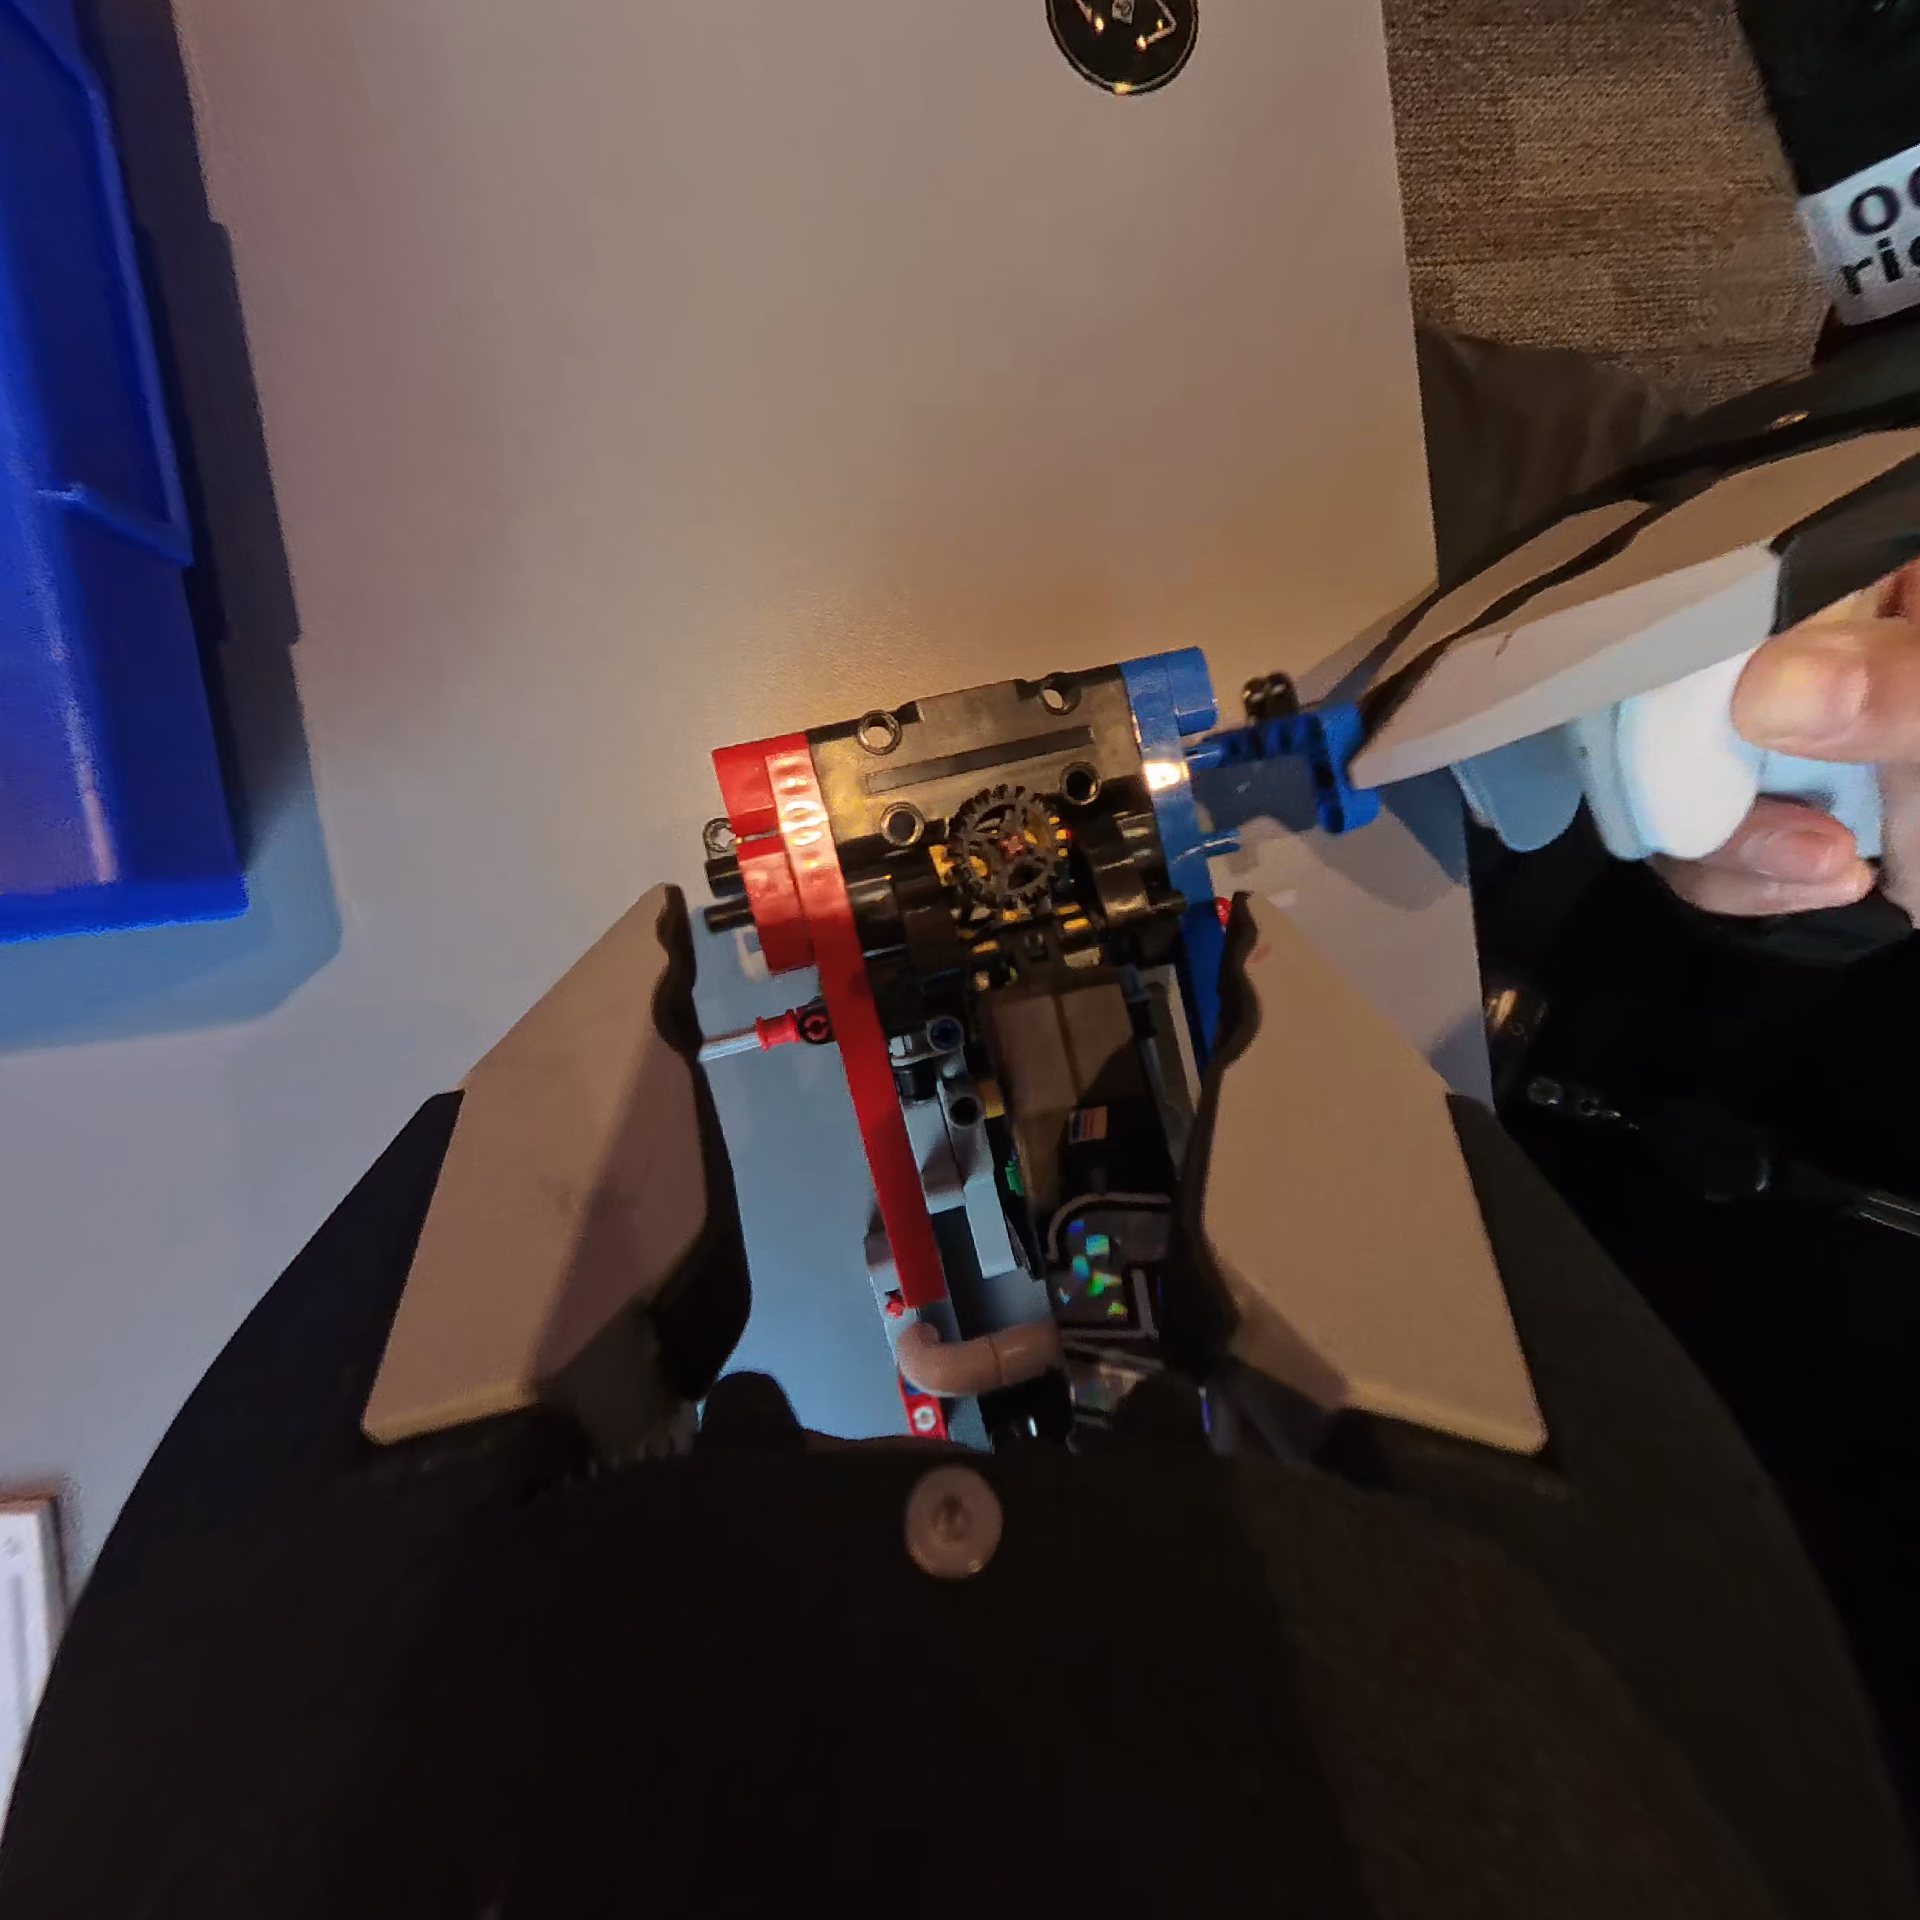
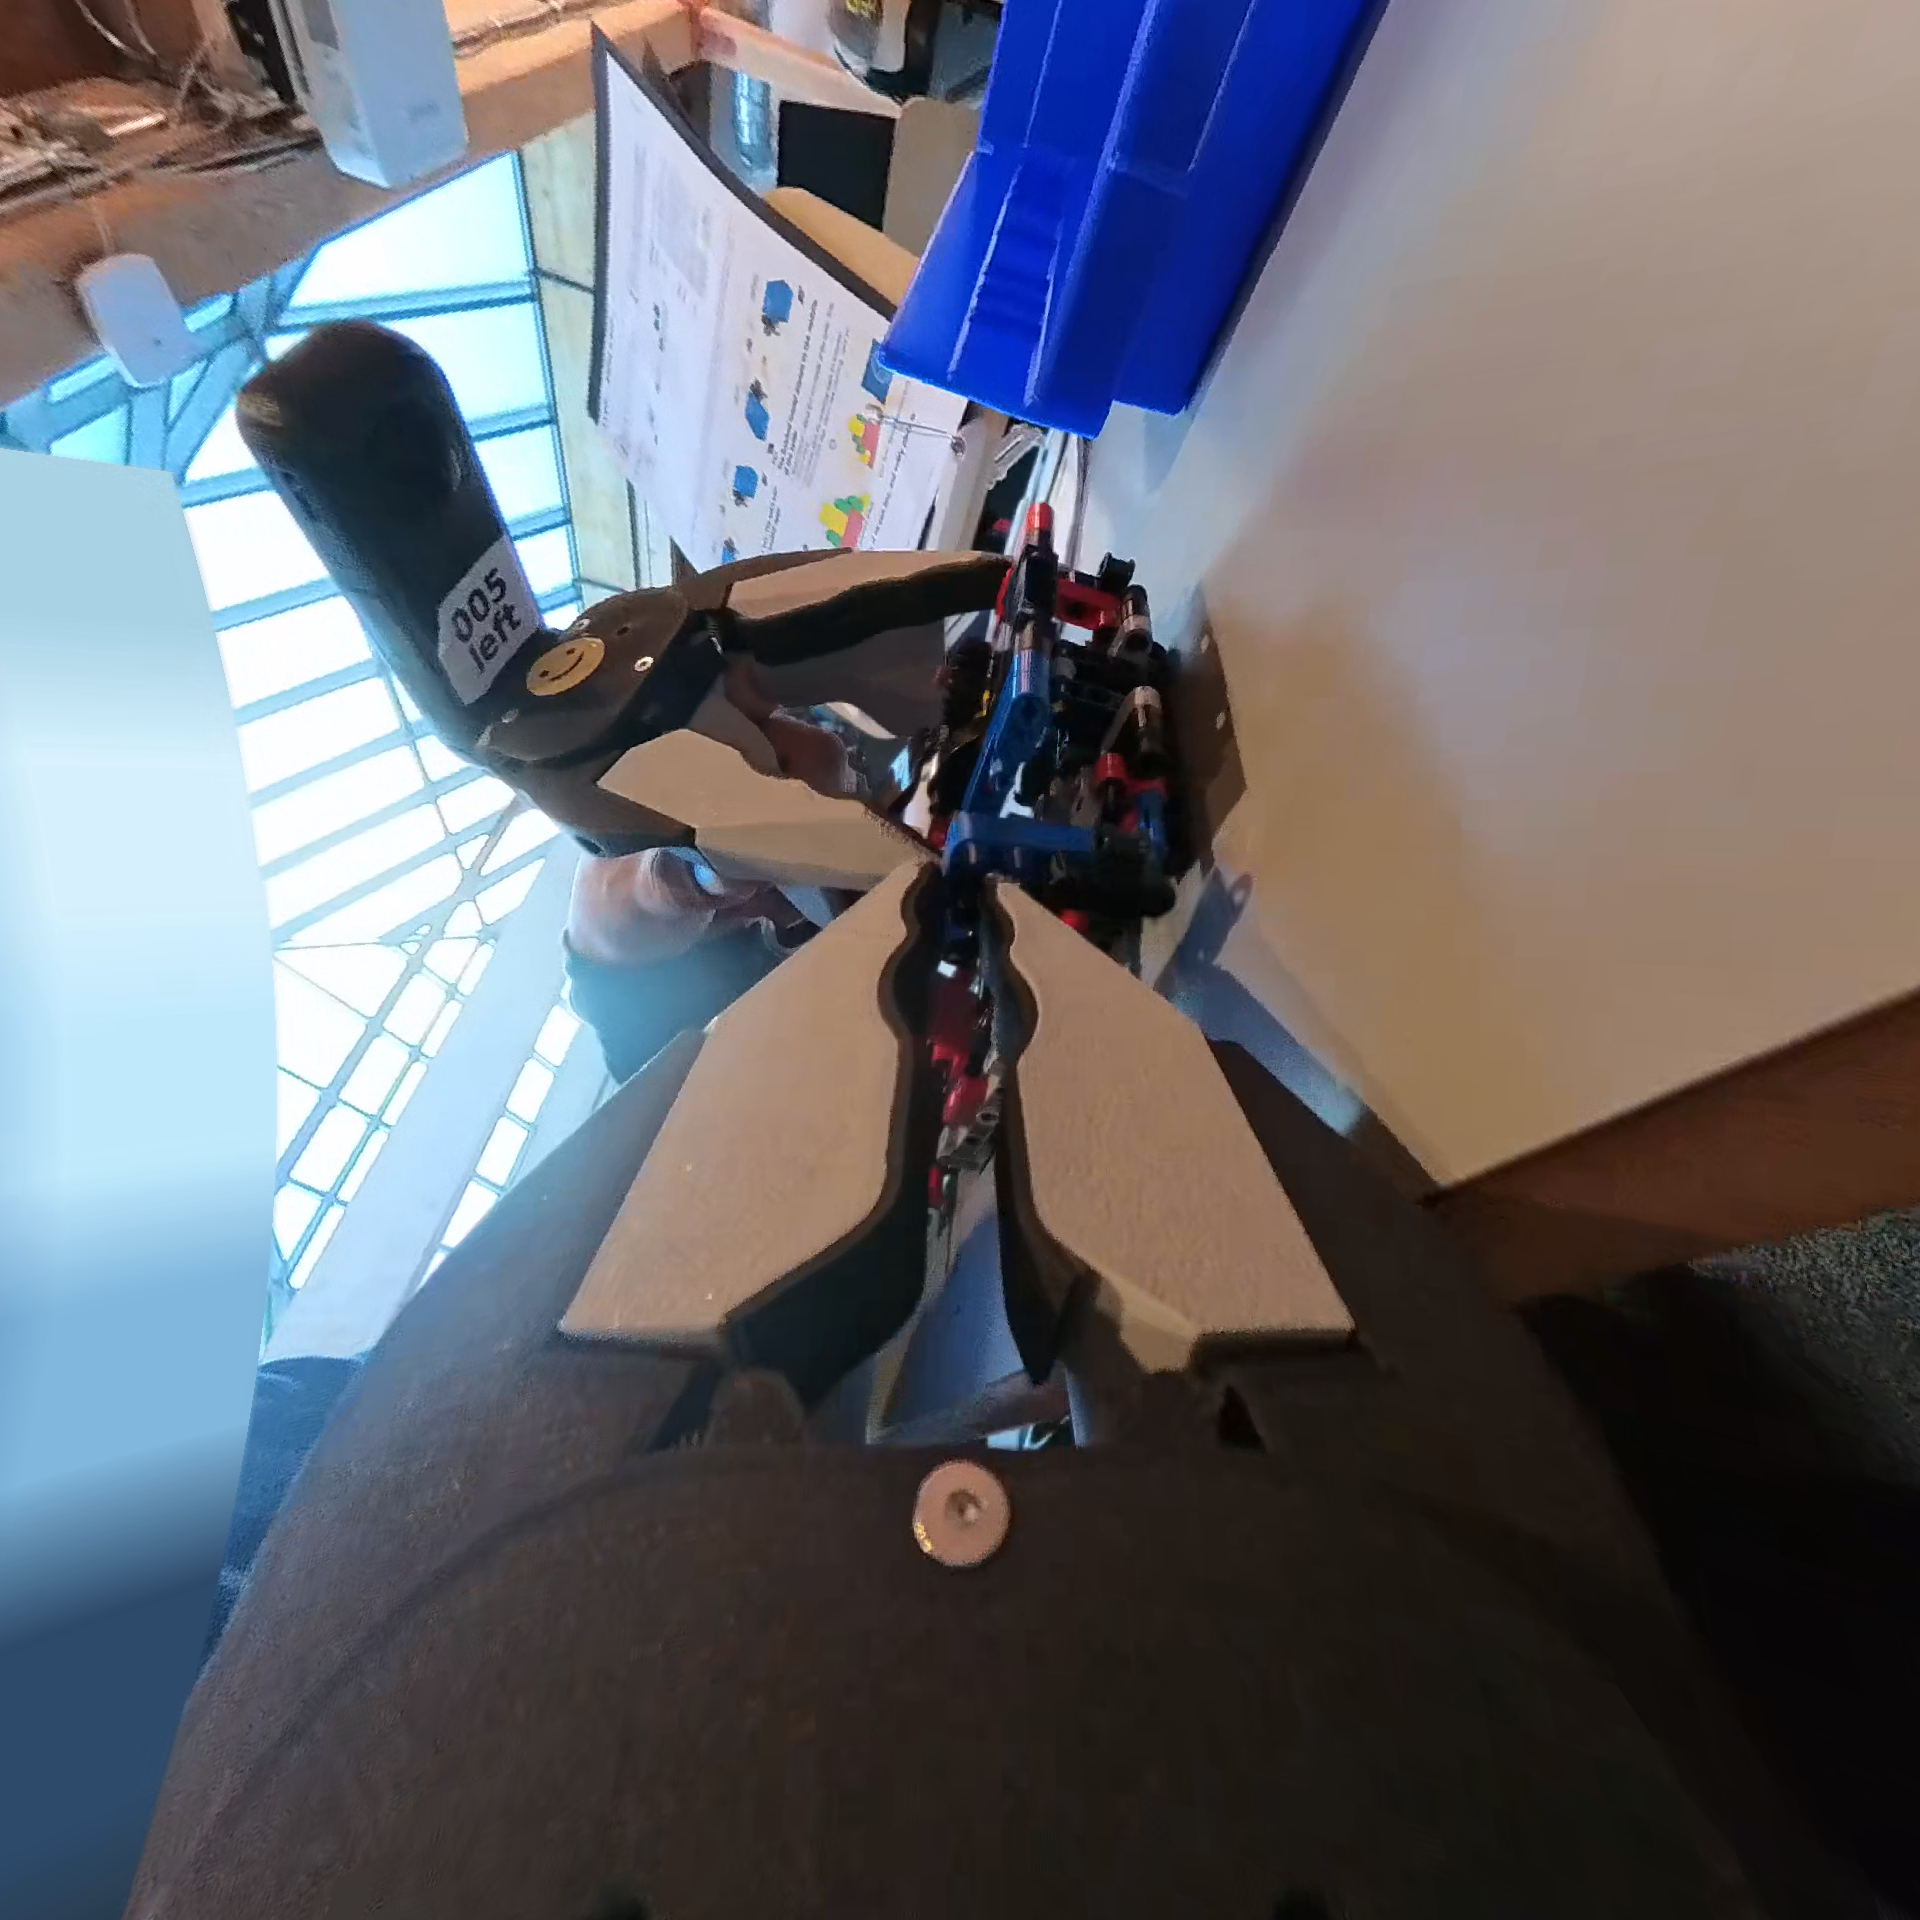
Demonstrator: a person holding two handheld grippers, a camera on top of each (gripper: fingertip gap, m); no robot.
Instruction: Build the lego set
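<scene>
Lego model (image 1: 966, 997), a half-built Technic frame, lies on the white table (image 1: 727, 416) between the jaws of the left gripper (image 1: 956, 935), which are closed on its two long sides. Its long axis runs straight away from this gripper, so the far end of the model points forward. At that far end there is a black block with round holes and a dark gear (image 1: 1008, 852). A red beam (image 1: 862, 1039) runs along the model's left side and a blue beam along its right side; grey parts and a shiny sticker sit in the middle.

The move in hand turns on the right far corner of the model. There, the right gripper (image 1: 1361, 753) comes in from the side, across the long axis, and its jaws are clenched on a small blue connector piece (image 1: 1288, 764). This piece touches or almost touches the blue side of the model; it cannot be told whether it is already seated. Probably it must be pushed sideways into the model while the left gripper holds the model firm.

Left of the model, well apart, stands a blue bin (image 1: 104, 520). Beyond the bin, an instruction sheet (image 2: 727, 343) stands upright.
</scene>
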